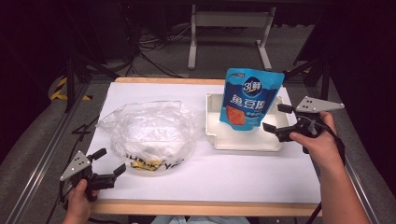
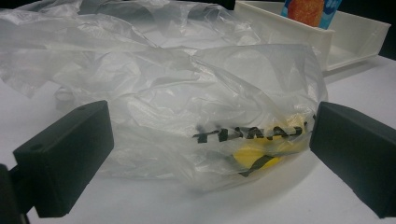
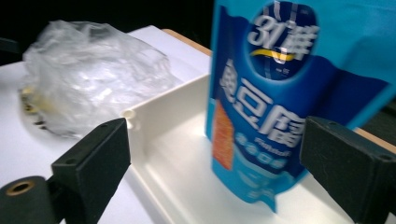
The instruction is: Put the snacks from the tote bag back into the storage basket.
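1. White sheeting covers the bench [image 1: 201, 182], which is framed by a wooden edge and backed by a dark room with a metal stand on the grey floor.
2. A blue snack pouch [image 1: 250, 98] is seen standing upright in the white tray [image 1: 243, 140], toward the bench's far right corner, its long axis vertical and its top leaning slightly toward the far edge.
3. The right gripper [image 1: 279, 122] is held just beside the pouch, on the side nearer the bench's right edge; the pouch lies to the left of its fingers across the tray's right wall.
4. In the right gripper view the right gripper's jaws are spread wide, with the pouch [image 3: 275, 107] framed between them but touched by neither pad; nothing is grasped.
5. The pouch is judged glossy and soft-sided, printed with white characters and an orange food picture low on its front.
6. The left gripper [image 1: 108, 163] is kept at the bench's near left corner, well apart from the pouch, so the right hand is judged the nearer one.
7. Its jaws are likewise spread, facing a crumpled clear plastic bag [image 2: 187, 102] with black lettering and a yellow patch, without gripping it.
8. The pouch is judged to be standing unaided in the tray, and could tip if nudged.
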Available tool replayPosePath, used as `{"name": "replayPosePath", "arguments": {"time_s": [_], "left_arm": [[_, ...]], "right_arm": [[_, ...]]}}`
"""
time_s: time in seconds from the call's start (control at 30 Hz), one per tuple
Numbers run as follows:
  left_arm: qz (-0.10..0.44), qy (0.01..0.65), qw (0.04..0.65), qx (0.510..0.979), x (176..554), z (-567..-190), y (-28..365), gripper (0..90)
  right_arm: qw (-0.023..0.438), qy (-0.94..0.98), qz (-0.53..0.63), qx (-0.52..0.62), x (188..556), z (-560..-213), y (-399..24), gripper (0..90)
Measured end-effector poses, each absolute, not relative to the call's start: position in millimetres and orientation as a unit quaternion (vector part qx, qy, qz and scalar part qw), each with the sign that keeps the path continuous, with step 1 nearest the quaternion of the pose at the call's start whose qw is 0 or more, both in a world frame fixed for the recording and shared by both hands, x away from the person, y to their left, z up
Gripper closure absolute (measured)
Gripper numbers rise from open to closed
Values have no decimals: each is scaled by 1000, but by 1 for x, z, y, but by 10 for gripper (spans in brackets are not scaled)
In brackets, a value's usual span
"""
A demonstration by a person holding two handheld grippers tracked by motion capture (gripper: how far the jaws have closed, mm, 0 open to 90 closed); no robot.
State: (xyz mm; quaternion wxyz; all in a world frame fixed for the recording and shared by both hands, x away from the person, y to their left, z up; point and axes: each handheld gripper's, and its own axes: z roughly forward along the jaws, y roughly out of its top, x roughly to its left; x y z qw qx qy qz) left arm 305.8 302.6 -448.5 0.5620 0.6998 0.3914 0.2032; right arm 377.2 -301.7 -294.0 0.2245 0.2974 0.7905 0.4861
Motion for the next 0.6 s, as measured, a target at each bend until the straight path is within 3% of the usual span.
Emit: {"name": "replayPosePath", "arguments": {"time_s": [0.23, 0.3, 0.6], "left_arm": [[202, 390, 561, 702, 305, -448, 303, 3], [203, 390, 564, 699, 305, -448, 303, 3], [203, 392, 564, 698, 305, -448, 303, 3]], "right_arm": [[202, 800, 495, 273, 363, -297, -288, 71], [170, 796, 522, 254, 358, -301, -283, 69], [147, 804, 527, 234, 347, -323, -263, 55]]}}
